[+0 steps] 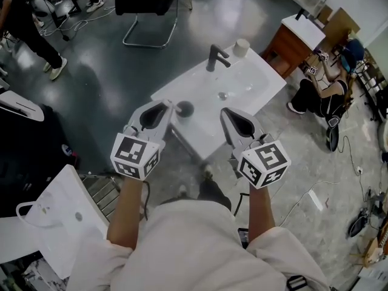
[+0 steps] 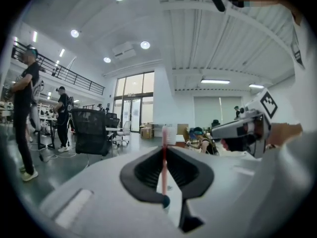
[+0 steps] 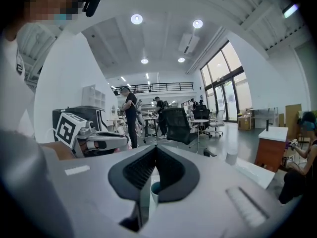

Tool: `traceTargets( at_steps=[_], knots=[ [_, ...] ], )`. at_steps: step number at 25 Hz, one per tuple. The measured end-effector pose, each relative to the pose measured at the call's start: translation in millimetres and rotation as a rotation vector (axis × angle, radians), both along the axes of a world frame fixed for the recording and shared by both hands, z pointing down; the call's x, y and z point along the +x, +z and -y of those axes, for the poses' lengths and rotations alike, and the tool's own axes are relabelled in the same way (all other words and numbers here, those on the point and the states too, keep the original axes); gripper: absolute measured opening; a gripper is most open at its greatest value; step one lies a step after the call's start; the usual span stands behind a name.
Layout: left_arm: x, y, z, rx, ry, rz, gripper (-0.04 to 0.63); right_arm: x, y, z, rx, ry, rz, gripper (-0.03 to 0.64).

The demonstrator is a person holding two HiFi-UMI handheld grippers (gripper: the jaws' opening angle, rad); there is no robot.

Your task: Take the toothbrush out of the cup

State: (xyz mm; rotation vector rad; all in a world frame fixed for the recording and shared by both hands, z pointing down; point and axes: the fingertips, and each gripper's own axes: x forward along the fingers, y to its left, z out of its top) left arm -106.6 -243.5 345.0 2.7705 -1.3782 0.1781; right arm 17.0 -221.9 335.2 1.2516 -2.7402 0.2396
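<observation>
The left tongs (image 2: 164, 147) are clamped on the toothbrush (image 2: 164, 170). Its thin handle runs along the 2 jaws and the bristle head stands out past their tips. I judge this lengthwise hold keeps it from swinging. The right tongs (image 3: 156, 148) are closed together with nothing in them, and seem only to wait. Just beside the left tips, the dark cup (image 1: 185, 108) stands on the white worktop (image 1: 254, 86), and the toothbrush seems already out of it. Further off is the faucet (image 1: 216, 57).
</observation>
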Motion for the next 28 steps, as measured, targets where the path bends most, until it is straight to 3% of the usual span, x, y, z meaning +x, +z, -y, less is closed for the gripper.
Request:
traceTargets(
  at_steps=[13,28],
  knots=[
    [-9.6,-57.3,-36.4,0.163,-0.004,0.039,0.021,-12.7,-39.4,-20.6,0.133,-0.019,-0.04,0.006],
    [-7.2,-57.8,-41.8,0.171,0.001,0.063,0.023,-12.2,-30.7,-23.6,0.136,-0.024,-0.089,0.005]
  ],
)
